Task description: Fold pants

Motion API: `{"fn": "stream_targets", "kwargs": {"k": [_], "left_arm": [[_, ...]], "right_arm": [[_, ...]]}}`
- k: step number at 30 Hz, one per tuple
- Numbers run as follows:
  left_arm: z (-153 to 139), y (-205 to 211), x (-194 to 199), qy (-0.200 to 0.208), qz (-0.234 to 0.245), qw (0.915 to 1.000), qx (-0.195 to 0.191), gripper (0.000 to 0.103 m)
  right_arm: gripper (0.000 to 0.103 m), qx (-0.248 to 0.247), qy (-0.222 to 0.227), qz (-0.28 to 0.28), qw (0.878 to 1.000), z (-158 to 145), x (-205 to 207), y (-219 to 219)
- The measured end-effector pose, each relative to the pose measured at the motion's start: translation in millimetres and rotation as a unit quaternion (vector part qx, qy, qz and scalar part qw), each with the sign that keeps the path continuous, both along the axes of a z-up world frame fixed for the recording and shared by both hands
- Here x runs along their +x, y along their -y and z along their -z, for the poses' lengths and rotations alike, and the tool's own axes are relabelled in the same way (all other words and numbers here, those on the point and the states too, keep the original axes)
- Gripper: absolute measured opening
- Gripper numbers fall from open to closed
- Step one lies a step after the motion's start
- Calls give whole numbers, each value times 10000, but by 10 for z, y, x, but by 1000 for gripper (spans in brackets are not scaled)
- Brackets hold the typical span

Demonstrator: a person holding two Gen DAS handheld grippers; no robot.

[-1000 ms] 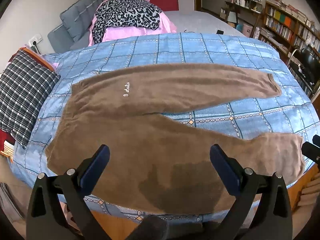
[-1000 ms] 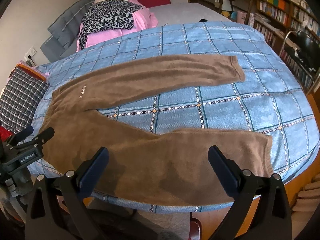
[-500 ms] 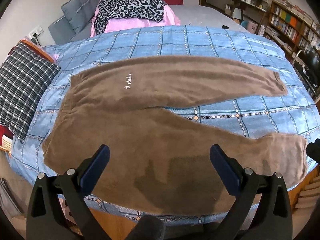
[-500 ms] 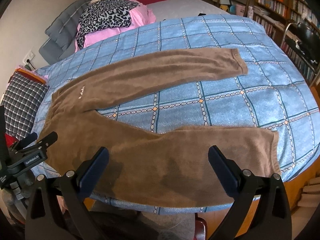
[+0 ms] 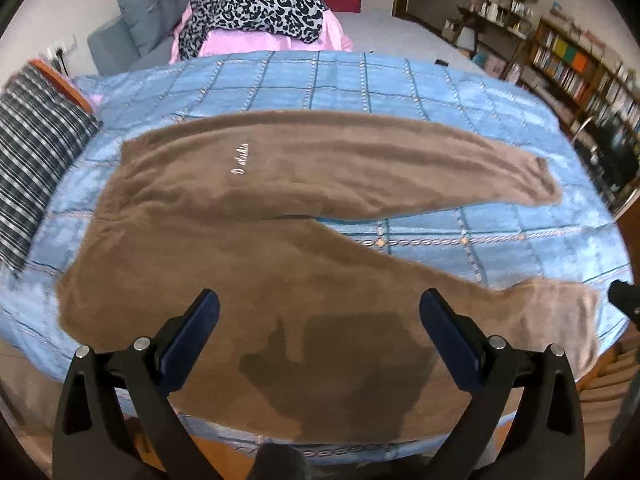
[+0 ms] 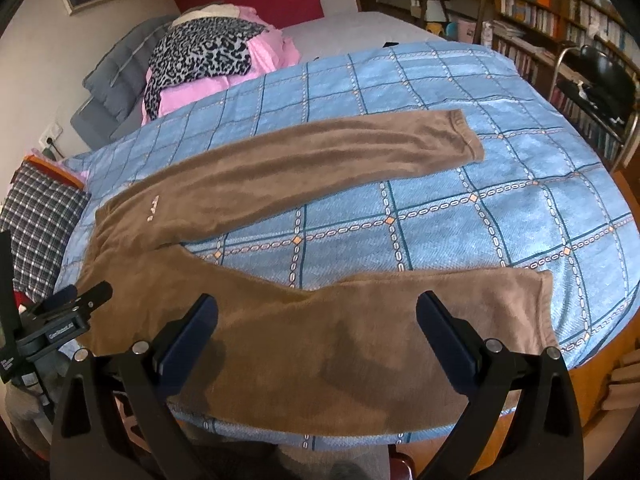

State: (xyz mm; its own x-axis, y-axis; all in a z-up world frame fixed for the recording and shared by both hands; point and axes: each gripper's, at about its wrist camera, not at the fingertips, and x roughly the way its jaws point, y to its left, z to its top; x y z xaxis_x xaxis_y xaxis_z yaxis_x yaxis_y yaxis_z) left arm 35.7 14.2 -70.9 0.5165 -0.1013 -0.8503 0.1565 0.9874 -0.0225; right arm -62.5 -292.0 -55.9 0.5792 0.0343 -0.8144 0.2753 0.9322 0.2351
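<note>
Both claws are wide open and hold nothing. My left gripper (image 5: 319,312) hangs over the near leg of the brown pants (image 5: 304,184), up by the top end, and none of its fingers touch the cloth. My right gripper (image 6: 317,314) hangs over the same near leg, closer to the foot end, and it is not touching either. I can see the left one from the right camera too, off to the side by the waist. The pants lie flat on the blue checked blanket (image 6: 460,208). The waist is on the left. The two legs stretch out to the right and spread apart like a V, so blue blanket shows between them. I see no fold in the pants at all, so I think the job has not really begun. What is left is everything: grab the near leg, lay it over the far leg (image 6: 320,152), then fold the long shape down smaller. A pink and spotted heap (image 5: 256,12) sits far back, well away from the pants.
</note>
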Motion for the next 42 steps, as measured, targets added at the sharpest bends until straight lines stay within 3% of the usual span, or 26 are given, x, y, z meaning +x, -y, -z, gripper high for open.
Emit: {"fn": "stream_targets", "kwargs": {"k": [6, 15, 28, 42], "left_arm": [[43, -39, 44, 122, 27, 9997, -194, 101], [60, -71, 105, 370, -71, 9992, 136, 101], [147, -165, 267, 321, -234, 9987, 323, 101], [398, -727, 1119, 132, -974, 9899, 1022, 101]], "right_arm": [[98, -50, 47, 74, 9999, 44, 30, 53], [98, -89, -5, 84, 9999, 100, 74, 76], [98, -163, -124, 207, 9996, 192, 186, 173], [98, -135, -525, 438, 9976, 440, 644, 498]]}}
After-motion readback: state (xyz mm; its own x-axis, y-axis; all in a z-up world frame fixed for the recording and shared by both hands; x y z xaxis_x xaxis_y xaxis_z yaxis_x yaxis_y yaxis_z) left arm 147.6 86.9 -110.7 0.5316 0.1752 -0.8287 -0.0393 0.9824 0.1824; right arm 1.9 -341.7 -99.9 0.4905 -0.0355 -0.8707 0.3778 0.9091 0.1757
